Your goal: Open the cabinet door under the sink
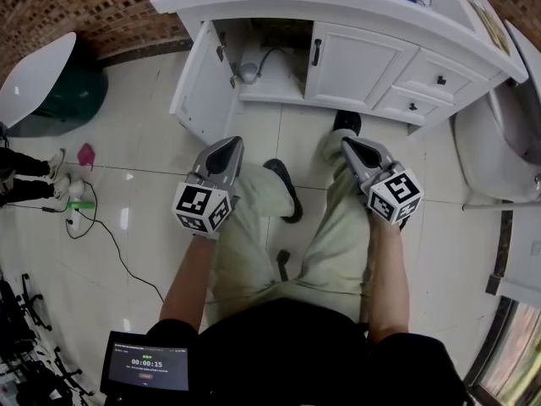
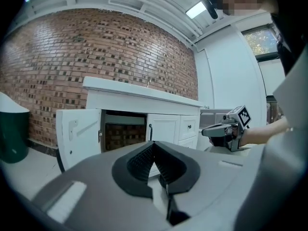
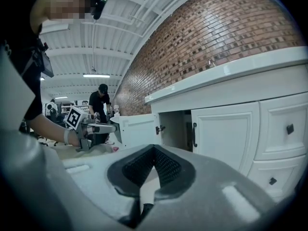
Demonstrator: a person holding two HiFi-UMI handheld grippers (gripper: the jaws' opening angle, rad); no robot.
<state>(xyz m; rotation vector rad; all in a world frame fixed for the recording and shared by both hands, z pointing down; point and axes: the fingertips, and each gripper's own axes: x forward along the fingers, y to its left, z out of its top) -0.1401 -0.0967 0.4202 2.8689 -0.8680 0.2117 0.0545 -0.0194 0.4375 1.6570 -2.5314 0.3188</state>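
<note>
The left cabinet door (image 1: pixel 196 79) under the sink already stands swung wide, baring the drain pipe (image 1: pixel 254 68). The left gripper (image 1: pixel 231 145) and right gripper (image 1: pixel 349 143) hang well back from it, each with jaws closed tip to tip on nothing. The step looks done, so it seems best to stay off the door's edge rather than nudge it. Only the head view shows the pipe and the cluttered worktop (image 1: pixel 338 5); only the right gripper view shows a distant standing person (image 3: pixel 100 105).

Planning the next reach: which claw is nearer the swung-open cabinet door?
Left. The left claw sits just short of the open door, apart from it; the right claw faces the closed door.
</note>
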